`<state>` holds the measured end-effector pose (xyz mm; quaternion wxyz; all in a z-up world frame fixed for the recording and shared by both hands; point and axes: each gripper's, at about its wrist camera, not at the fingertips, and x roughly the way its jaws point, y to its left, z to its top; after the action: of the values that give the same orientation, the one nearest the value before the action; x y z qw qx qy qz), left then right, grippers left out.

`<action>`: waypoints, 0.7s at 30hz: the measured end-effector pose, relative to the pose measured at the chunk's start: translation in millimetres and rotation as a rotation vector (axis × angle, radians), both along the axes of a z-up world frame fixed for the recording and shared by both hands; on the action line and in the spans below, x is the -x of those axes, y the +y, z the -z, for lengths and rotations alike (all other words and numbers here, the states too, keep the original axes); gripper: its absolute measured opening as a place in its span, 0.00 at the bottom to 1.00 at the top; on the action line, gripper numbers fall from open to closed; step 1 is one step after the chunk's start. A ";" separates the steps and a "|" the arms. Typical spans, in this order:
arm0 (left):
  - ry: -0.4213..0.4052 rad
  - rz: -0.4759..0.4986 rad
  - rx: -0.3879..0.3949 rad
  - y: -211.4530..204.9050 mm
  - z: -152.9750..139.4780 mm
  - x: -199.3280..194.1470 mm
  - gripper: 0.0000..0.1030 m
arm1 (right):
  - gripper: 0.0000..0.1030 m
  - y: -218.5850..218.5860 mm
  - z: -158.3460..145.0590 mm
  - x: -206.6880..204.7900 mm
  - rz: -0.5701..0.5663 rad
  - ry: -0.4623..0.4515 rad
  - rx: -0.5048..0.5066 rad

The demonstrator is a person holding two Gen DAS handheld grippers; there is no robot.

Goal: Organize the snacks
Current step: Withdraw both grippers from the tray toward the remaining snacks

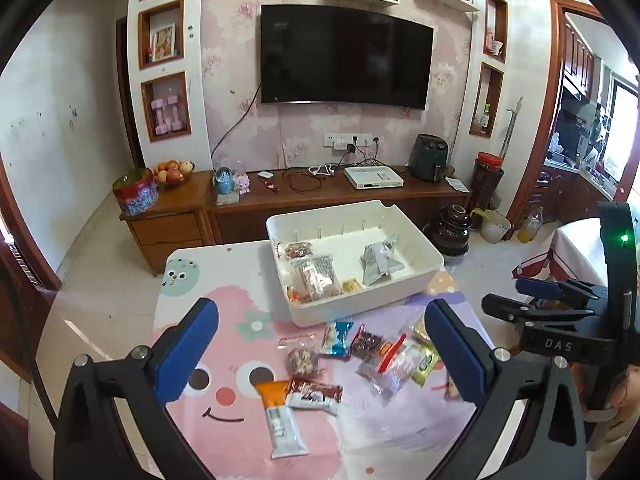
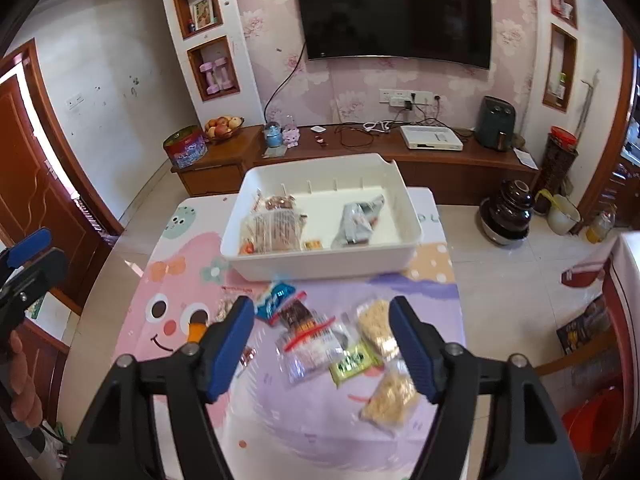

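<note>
A white bin (image 1: pixel 372 304) (image 2: pixel 320 262) stands at the far side of the cartoon-print table and holds several snack packets, among them a silver pouch (image 1: pixel 378 260) (image 2: pixel 358 220). More packets lie loose in front of it: an orange-topped bar (image 1: pixel 280 420), a brown-white packet (image 1: pixel 316 394), a blue packet (image 1: pixel 336 338) (image 2: pixel 276 298), a clear red-striped bag (image 2: pixel 314 344), a green packet (image 2: pixel 354 364) and noodle bags (image 2: pixel 378 328). My left gripper (image 1: pixel 320 354) is open and empty above the loose packets. My right gripper (image 2: pixel 322 344) is open and empty over the red-striped bag; it also shows in the left wrist view (image 1: pixel 532 300).
The table (image 1: pixel 192 320) (image 2: pixel 424 280) drops off to tiled floor on the left, right and far sides. A wooden TV cabinet (image 1: pixel 320 200) stands beyond. A dark ceramic jar (image 2: pixel 508 216) and a pail (image 2: pixel 562 214) stand on the floor at the right.
</note>
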<state>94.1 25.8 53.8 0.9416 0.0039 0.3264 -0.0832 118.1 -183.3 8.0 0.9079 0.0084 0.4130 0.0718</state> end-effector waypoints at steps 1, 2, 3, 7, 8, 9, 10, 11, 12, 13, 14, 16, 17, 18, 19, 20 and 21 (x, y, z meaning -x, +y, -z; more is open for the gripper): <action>-0.006 -0.003 -0.001 1.0 6.0 7.4 1.00 | 0.75 -3.5 5.4 6.3 0.011 -0.003 0.003; -0.007 -0.007 -0.003 1.8 11.0 11.7 1.00 | 0.76 -5.3 9.3 9.8 0.018 -0.004 0.007; -0.006 -0.015 -0.006 2.3 18.1 16.9 1.00 | 0.78 -8.2 16.3 14.8 0.030 -0.002 0.012; 0.002 -0.067 -0.023 7.3 49.6 31.5 1.00 | 0.80 -17.7 45.0 29.9 0.075 0.022 0.036; 0.001 -0.090 -0.031 8.8 59.9 35.3 1.00 | 0.80 -21.4 52.8 34.0 0.088 0.030 0.035; 0.003 -0.110 -0.037 10.2 70.4 38.1 1.00 | 0.80 -25.4 61.9 38.5 0.107 0.038 0.031; 0.009 -0.125 -0.041 11.2 79.6 39.0 1.00 | 0.80 -28.3 69.8 41.7 0.124 0.047 0.030; 0.027 -0.147 -0.048 13.3 94.2 39.2 1.00 | 0.80 -33.2 80.5 44.9 0.142 0.064 0.028; 0.050 -0.158 -0.051 14.4 105.3 38.1 1.00 | 0.80 -36.6 88.0 46.4 0.158 0.075 0.024; 0.070 -0.160 -0.051 14.7 114.3 38.5 1.00 | 0.80 -39.3 92.9 46.6 0.168 0.083 0.022; 0.104 -0.162 -0.049 16.0 125.6 35.9 1.00 | 0.80 -42.7 100.0 47.4 0.183 0.095 0.021; 0.167 -0.167 -0.052 18.8 147.8 29.0 1.00 | 0.80 -49.3 115.1 44.9 0.212 0.128 0.023; 0.184 -0.174 -0.057 19.1 155.3 26.5 1.00 | 0.80 -52.7 122.5 42.8 0.223 0.147 0.025; 0.205 -0.183 -0.065 20.4 164.6 23.3 1.00 | 0.80 -55.1 130.2 39.6 0.234 0.167 0.026; 0.220 -0.187 -0.066 21.9 172.7 20.9 1.00 | 0.80 -57.2 137.3 36.4 0.243 0.182 0.026; 0.238 -0.192 -0.064 23.9 180.0 18.2 1.00 | 0.80 -58.3 141.6 34.6 0.250 0.190 0.026; 0.255 -0.192 -0.058 25.5 186.6 15.5 1.00 | 0.80 -60.0 149.0 30.3 0.258 0.206 0.026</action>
<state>78.6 51.3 -132.8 0.8955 -0.0108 0.4446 0.0170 87.8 -243.3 -141.1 0.8623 0.0568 0.5005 -0.0522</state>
